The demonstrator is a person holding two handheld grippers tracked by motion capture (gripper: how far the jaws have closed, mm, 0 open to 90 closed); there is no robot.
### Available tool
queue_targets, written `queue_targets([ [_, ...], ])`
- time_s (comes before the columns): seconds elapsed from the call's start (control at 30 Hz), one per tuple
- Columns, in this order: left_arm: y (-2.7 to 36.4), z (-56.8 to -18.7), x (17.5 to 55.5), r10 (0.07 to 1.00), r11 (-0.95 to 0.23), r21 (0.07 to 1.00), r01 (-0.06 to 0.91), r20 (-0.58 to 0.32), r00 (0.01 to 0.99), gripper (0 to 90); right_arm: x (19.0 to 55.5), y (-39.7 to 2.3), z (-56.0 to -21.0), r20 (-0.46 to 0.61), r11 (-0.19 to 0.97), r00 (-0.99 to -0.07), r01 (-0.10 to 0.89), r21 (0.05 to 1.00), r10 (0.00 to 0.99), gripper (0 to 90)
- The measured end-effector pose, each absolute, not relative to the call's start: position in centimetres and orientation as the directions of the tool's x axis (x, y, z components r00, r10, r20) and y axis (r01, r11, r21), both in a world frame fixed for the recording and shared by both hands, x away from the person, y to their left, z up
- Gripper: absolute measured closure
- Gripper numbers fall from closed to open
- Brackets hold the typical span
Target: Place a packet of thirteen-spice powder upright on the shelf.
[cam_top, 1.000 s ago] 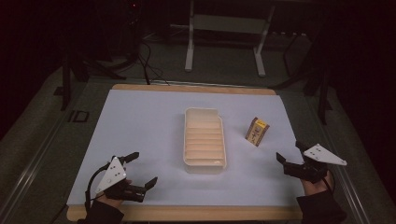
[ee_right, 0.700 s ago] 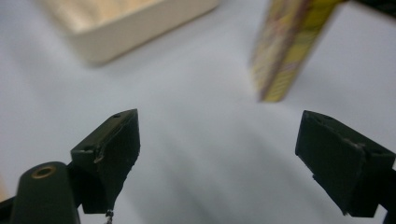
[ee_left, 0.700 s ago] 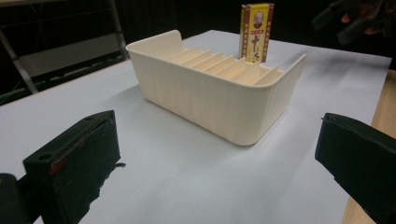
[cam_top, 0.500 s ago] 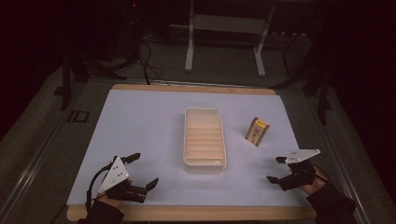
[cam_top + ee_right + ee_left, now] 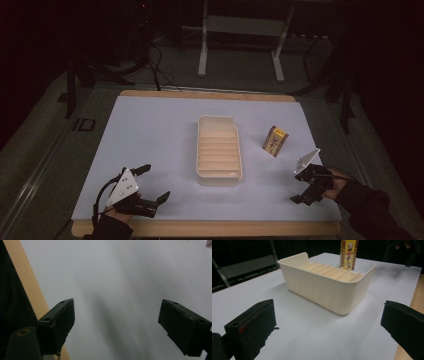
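Tray (image 5: 219, 150) first — cream plastic, ribbed into slots, lying lengthwise at the middle of the white table (image 5: 150, 130), and everything else is easiest placed from it. To the right of the tray and a little apart stands a small yellow box (image 5: 275, 140), upright on end with its printed face outward; standing that way it offers two flat sides for jaws to close on. The right gripper (image 5: 306, 189) hangs nearer the person than the box, off the tray's near right corner, jaws spread wide and tipped down at bare table, close to the wooden edge (image 5: 27, 287). It holds nothing — likely readying for the box. The left gripper (image 5: 155, 184) rests off the tray's near left corner, also spread and empty, aimed at the tray wall (image 5: 324, 290), probably placed to steady it.
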State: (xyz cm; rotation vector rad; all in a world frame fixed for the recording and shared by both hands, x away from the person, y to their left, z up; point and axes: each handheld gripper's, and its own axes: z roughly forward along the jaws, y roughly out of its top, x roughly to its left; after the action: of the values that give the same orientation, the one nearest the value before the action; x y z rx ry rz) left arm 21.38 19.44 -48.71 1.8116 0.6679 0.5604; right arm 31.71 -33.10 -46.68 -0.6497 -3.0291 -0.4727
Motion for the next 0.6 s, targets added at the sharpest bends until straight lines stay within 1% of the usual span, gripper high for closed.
queue_targets([
  [0.03,19.4,-48.7,21.4,0.679,-0.269,0.947,0.176,0.057,0.732,0.0,31.7,-33.1,-46.7,0.07,0.869,-0.914,0.402,0.29,0.4,14.1],
  [0.07,19.4,-48.7,21.4,0.678,-0.269,0.947,0.177,0.056,0.733,0.0,31.8,-32.7,-46.2,0.087,0.886,-0.915,0.402,0.232,0.393,14.3],
  [0.1,19.4,-48.7,21.4,0.677,-0.269,0.947,0.177,0.055,0.734,0.0,31.9,-32.4,-46.0,0.094,0.894,-0.916,0.402,0.198,0.391,14.5],
  [0.13,19.4,-48.7,21.4,0.677,-0.269,0.947,0.177,0.055,0.734,0.0,31.9,-32.4,-46.0,0.094,0.894,-0.916,0.402,0.198,0.391,14.5],
  [0.17,19.4,-48.7,21.4,0.676,-0.269,0.947,0.177,0.055,0.734,0.0,32.0,-32.2,-45.8,0.1,0.901,-0.917,0.399,0.171,0.387,14.6],
  [0.2,19.4,-48.8,21.4,0.676,-0.269,0.947,0.177,0.055,0.735,0.0,32.0,-31.7,-45.4,0.12,0.909,-0.913,0.403,0.11,0.39,14.7],
  [0.23,19.4,-48.8,21.4,0.676,-0.27,0.946,0.178,0.055,0.735,0.0,32.0,-31.5,-45.3,0.137,0.911,-0.909,0.406,0.078,0.393,14.8],
  [0.27,19.4,-48.8,21.4,0.675,-0.27,0.946,0.178,0.055,0.735,0.0,32.0,-31.5,-45.3,0.137,0.911,-0.909,0.406,0.078,0.393,14.8],
  [0.3,19.4,-48.8,21.4,0.675,-0.271,0.946,0.18,0.053,0.736,0.0,32.0,-31.0,-45.2,0.162,0.918,-0.907,0.396,0.018,0.388,15.1],
  [0.4,19.3,-48.8,21.4,0.673,-0.274,0.945,0.181,0.054,0.737,0.0,32.0,-30.3,-45.2,0.183,0.919,-0.901,0.389,-0.063,0.394,15.1],
  [0.43,19.3,-48.8,21.4,0.673,-0.274,0.945,0.181,0.054,0.737,0.0,32.0,-30.3,-45.2,0.183,0.919,-0.901,0.389,-0.063,0.394,15.1],
  [0.47,19.3,-48.8,21.4,0.673,-0.274,0.944,0.182,0.054,0.737,0.0,32.1,-29.9,-45.3,0.191,0.919,-0.899,0.38,-0.104,0.393,15.1],
  [0.6,19.3,-48.8,21.4,0.671,-0.278,0.943,0.183,0.054,0.739,0.0,32.3,-29.4,-45.2,0.21,0.916,-0.894,0.372,-0.148,0.397,15.2],
])
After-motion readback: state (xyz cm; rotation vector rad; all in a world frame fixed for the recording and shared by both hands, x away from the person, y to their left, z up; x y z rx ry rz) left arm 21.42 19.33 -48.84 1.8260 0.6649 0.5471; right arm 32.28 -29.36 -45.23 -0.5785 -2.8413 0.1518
